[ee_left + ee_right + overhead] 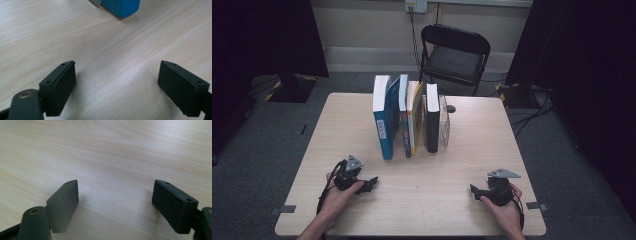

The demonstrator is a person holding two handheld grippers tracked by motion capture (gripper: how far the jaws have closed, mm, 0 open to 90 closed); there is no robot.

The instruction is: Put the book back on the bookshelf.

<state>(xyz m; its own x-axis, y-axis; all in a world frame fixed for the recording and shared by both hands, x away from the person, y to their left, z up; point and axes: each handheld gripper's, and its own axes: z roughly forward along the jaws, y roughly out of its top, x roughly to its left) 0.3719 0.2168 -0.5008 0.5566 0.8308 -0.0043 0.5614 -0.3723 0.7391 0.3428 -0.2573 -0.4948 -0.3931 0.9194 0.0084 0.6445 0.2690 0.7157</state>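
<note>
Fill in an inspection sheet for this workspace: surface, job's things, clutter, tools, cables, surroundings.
Surface: pale wooden table, bare at the front.
Job's things: row of books standing upright mid-table; blue book at its left end.
Clutter: small dark object behind the books, too small to identify.
Tools: left tool and right tool open, empty, low over the table.
Cables: cables on the floor at the right; one down the wall.
Surroundings: black folding chair, grey carpet, dark curtains.
</note>
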